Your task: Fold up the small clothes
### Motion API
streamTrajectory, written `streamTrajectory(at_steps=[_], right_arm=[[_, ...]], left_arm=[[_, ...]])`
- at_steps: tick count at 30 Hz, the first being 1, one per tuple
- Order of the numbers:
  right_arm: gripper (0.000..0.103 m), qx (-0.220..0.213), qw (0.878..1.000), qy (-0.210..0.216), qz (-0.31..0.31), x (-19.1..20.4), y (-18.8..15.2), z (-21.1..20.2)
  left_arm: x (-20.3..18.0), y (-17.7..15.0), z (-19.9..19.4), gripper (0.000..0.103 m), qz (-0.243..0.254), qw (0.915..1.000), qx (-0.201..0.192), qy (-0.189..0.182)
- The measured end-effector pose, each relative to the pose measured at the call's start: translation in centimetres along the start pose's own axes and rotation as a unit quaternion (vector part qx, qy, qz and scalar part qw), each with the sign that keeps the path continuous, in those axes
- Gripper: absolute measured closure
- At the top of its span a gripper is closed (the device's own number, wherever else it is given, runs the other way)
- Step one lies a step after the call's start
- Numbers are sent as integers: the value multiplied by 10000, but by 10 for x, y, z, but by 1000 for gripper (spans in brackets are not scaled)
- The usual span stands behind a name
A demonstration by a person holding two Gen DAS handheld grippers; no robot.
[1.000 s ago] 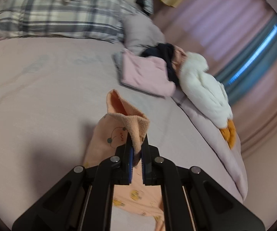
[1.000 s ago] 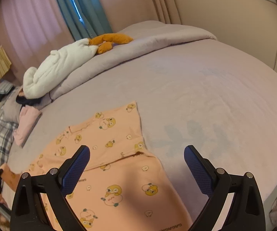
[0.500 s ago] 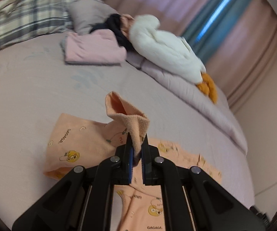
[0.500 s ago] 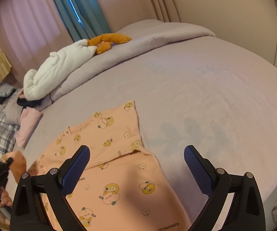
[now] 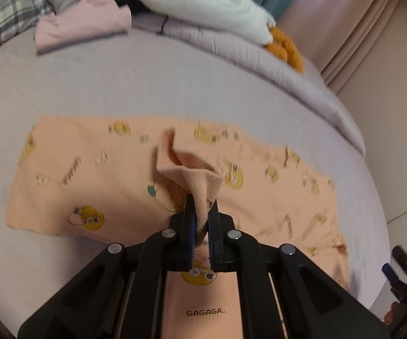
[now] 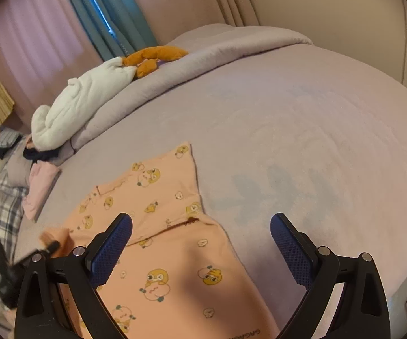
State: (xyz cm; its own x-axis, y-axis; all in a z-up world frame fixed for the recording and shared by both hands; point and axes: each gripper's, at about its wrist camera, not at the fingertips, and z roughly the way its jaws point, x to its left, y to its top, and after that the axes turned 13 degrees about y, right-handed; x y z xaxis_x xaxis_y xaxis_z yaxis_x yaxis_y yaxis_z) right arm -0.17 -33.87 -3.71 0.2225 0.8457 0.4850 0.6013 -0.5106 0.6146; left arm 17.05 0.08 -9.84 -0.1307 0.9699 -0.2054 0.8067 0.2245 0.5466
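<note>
A: Any containers for you to check?

B: You have nothing with a rim or walls here, only the bed (image 6: 302, 130) bearing everything. On it lie the peach garment (image 6: 175, 254), a folded pink cloth (image 5: 84, 25) near the plaid pillow (image 5: 2, 19), and a white plush toy (image 5: 203, 2) on the rolled duvet (image 5: 231, 48).

A: What differs from a second ago?

B: Your left gripper (image 5: 201, 226) has swung over the garment's body. Earlier its view showed mostly bare sheet and the pillow ahead; now the printed fabric spreads across that view, and the pinched corner has travelled with the gripper. Your right gripper (image 6: 200, 243) has barely shifted.

A: And the tongs themselves?

B: Your left jaws are clamped on a raised peach corner (image 5: 192, 169), which stands up in a loose cone just above the fingertips. The rest of the garment lies flat beneath and ahead of them. Your right jaws stand wide apart, empty, hovering above the garment's near end, with the fabric showing between them.
</note>
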Motion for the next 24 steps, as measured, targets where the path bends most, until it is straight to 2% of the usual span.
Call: streamTrajectory(at_steps=[2, 4, 5, 7, 8, 9, 13, 16, 20, 24], right_arm=[[5, 38, 10000, 52, 1, 1, -2, 1], [5, 95, 9999, 90, -12, 2, -2, 4], [5, 117, 9999, 96, -22, 4, -3, 6], [5, 171, 9998, 114, -63, 7, -3, 9], [5, 207, 9997, 124, -98, 10, -4, 11], [5, 231, 9996, 130, -123, 11, -5, 13], [5, 343, 9988, 212, -268, 22, -8, 19], [5, 414, 9981, 286, -366, 31, -9, 23], [5, 582, 9951, 501, -623, 53, -11, 35], [5, 916, 9880, 882, -875, 82, -17, 58]], left_arm=[[1, -4, 13, 96, -3, 9995, 300, 33], [5, -6, 19, 91, -43, 9989, 476, 19], [5, -6, 17, 86, -84, 9987, 497, -47], [10, -4, 13, 67, -223, 9976, 552, -367], [9, -5, 11, 52, -245, 9970, 563, -478], [8, -3, 6, 44, -249, 9961, 548, -650], [-4, -1, -18, 40, -12, 9943, 245, -1036], [-6, 0, -30, 38, 88, 9936, 165, -1114], [11, 4, -40, 37, -127, 9963, 55, -853], [49, 12, -49, 35, -552, 9979, -128, -318]])
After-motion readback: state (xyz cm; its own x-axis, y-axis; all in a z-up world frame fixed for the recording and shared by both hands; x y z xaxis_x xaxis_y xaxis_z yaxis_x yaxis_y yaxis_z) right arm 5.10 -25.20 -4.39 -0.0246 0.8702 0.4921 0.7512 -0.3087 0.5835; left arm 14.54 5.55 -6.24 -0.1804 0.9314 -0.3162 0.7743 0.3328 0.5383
